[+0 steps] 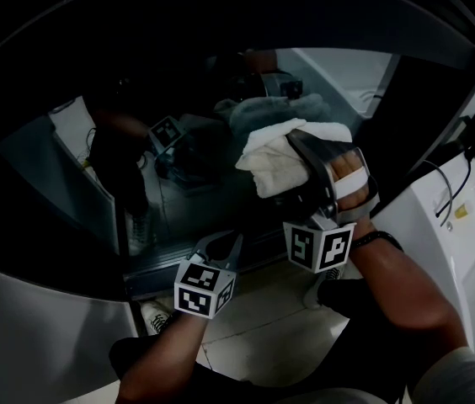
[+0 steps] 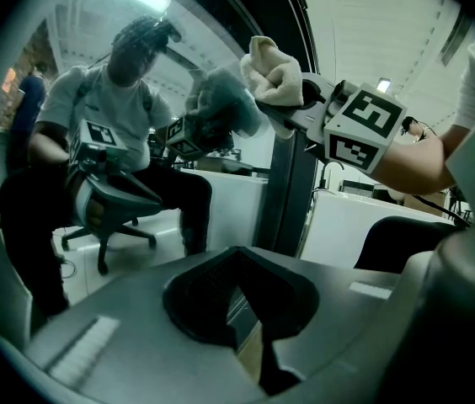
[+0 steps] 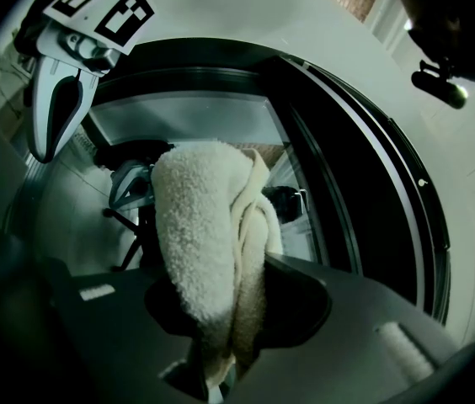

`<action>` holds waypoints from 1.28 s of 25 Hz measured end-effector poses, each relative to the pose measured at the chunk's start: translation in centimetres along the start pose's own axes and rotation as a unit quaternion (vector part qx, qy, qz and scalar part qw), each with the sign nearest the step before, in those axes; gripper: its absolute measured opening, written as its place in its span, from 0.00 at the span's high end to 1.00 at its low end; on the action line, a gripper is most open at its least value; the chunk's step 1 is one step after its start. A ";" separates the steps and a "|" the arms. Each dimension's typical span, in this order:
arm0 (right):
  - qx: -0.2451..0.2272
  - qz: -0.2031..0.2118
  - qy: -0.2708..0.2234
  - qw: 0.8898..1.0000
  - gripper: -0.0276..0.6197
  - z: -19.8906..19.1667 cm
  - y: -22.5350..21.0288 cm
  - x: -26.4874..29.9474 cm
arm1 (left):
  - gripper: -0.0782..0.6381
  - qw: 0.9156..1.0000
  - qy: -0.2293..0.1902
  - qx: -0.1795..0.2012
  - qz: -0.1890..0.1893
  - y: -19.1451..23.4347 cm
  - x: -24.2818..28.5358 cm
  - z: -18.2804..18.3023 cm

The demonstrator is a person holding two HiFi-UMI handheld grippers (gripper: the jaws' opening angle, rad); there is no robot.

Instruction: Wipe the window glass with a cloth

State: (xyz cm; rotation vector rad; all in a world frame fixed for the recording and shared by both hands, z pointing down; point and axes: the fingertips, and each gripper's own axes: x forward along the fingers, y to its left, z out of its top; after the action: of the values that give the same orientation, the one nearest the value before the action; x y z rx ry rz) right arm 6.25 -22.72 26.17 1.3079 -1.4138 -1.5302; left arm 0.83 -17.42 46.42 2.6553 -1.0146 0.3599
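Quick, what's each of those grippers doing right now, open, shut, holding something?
Left gripper: shut, holding nothing.
Right gripper: shut on the cloth.

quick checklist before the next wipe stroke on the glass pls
1. Cloth clamped in right tongs: ok, bunched between the jaws.
2. Cloth on the glass: ok, it meets its own reflection.
3. Left tongs out of the way: ok, shut, empty, below the cloth.
4. Cloth padding the hard jaw tips off the glass: cannot tell.
5. Smears left to wipe: cannot tell, the glass is dark with reflections.
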 end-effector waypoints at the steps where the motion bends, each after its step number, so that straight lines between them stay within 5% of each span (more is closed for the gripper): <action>1: 0.001 0.001 0.000 1.000 0.79 0.0 0.0 0.0 | 0.87 1.000 0.000 0.000 0.000 0.0 -0.1 0.1; 22: 0.023 0.027 0.002 0.999 0.79 -0.6 1.7 0.2 | 0.87 1.000 0.018 -0.009 0.001 -0.1 -0.1 1.4; 32: 0.028 0.000 -0.020 0.999 0.79 1.1 3.5 -0.7 | 0.87 1.000 0.012 0.004 -0.001 0.7 0.0 -0.6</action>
State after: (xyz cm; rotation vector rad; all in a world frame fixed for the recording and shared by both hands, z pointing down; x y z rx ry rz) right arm 4.87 -22.41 29.58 1.3162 -1.4919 -1.5342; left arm 0.24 -17.73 47.07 2.6530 -1.0043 0.3944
